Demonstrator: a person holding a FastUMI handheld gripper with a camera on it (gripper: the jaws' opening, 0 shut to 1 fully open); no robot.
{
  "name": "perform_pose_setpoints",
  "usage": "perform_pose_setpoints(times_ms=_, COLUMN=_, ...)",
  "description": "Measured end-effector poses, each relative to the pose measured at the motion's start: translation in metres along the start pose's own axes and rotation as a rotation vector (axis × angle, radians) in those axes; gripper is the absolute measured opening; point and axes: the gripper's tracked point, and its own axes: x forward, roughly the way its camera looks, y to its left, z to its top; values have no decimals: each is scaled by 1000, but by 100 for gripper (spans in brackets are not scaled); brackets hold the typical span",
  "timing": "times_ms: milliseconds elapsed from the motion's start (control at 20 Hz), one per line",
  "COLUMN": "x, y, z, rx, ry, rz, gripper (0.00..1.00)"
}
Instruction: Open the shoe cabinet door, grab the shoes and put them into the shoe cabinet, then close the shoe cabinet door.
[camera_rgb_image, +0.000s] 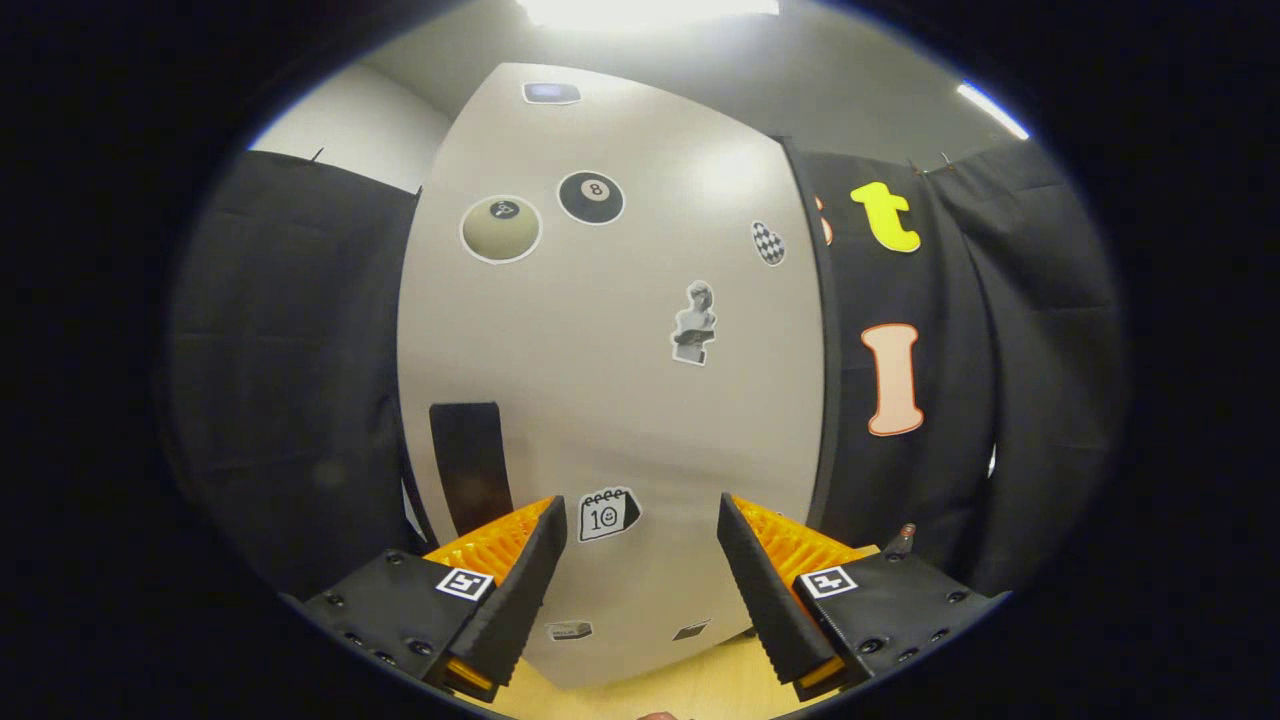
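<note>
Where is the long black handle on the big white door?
In the gripper view, the tall black handle sits low on the pale shoe cabinet door, near its left edge, just beyond the open gripper and left of the small calendar sticker.

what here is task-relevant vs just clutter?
Job:
- shoe cabinet door, shut, straight ahead
- dark handle strip on the door, just beyond one finger
- gripper, open, nothing between the fingers

Clutter:
- stickers on the door
- black cloth wall
- wooden floor
</note>
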Motion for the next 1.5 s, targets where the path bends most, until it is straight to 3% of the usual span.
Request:
perform_pose_setpoints(times_ms=150, x=-5, y=-2, z=-2, rx=26, ry=7, rz=4, gripper=98)
perform_pose_setpoints(times_ms=600, x=-62, y=-52, z=-28, rx=-38, ry=3, rz=-140, gripper=98)
perform_pose_setpoints(times_ms=1200, x=-88, y=-50, z=-27, rx=-58, ry=14, rz=-175, gripper=97)
perform_pose_setpoints(times_ms=1500, x=-91, y=-41, z=-37, rx=-65, ry=15, rz=-145, gripper=97)
